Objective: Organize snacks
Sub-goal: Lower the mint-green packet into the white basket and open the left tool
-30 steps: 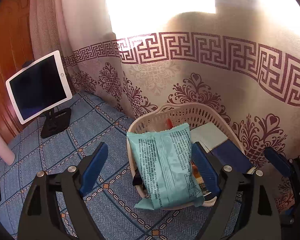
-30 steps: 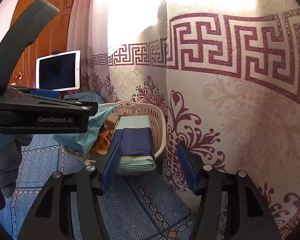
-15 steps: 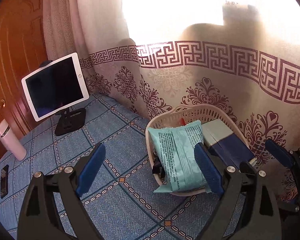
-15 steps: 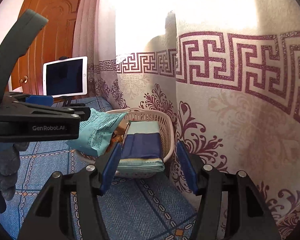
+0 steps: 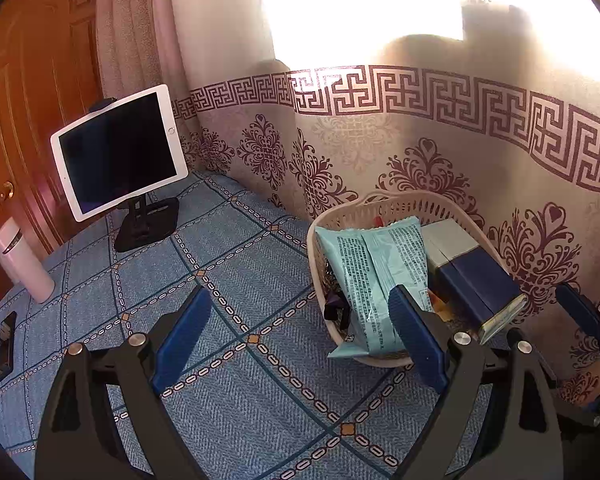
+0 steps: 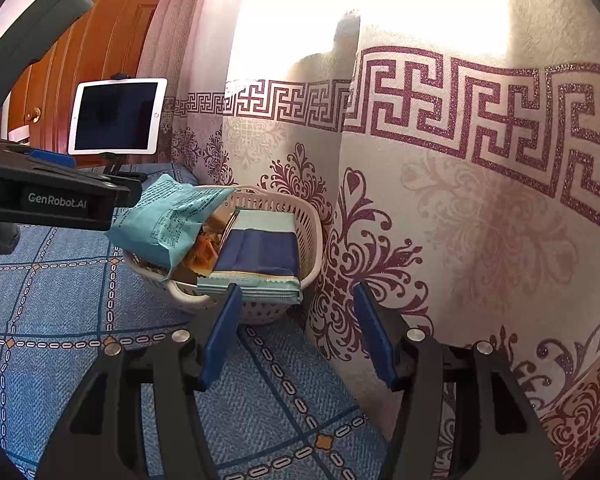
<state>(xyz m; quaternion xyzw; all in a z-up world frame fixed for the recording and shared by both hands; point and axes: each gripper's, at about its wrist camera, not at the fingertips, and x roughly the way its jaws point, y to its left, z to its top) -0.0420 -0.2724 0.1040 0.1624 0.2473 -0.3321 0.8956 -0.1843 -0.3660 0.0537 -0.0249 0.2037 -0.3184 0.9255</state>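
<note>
A cream plastic basket (image 5: 400, 204) stands on the blue patterned tablecloth against the curtain; it also shows in the right wrist view (image 6: 312, 232). A teal snack bag (image 5: 376, 276) lies across its top, hanging over the near rim, also in the right wrist view (image 6: 164, 220). A navy and pale green box (image 5: 476, 280) lies beside it in the basket (image 6: 260, 256). Orange wrappers (image 6: 204, 252) show beneath. My left gripper (image 5: 300, 336) is open and empty, back from the basket. My right gripper (image 6: 296, 336) is open and empty near the basket's front right.
A white tablet (image 5: 120, 148) on a black stand sits at the far left of the table. A pink bottle (image 5: 24, 264) stands near the left edge, with a dark phone (image 5: 6, 344) beside it. The patterned curtain (image 6: 480, 200) hangs close on the right.
Both grippers have drawn back and up from the basket. The teal bag rests on the basket, farther from the left gripper's fingers than before.
</note>
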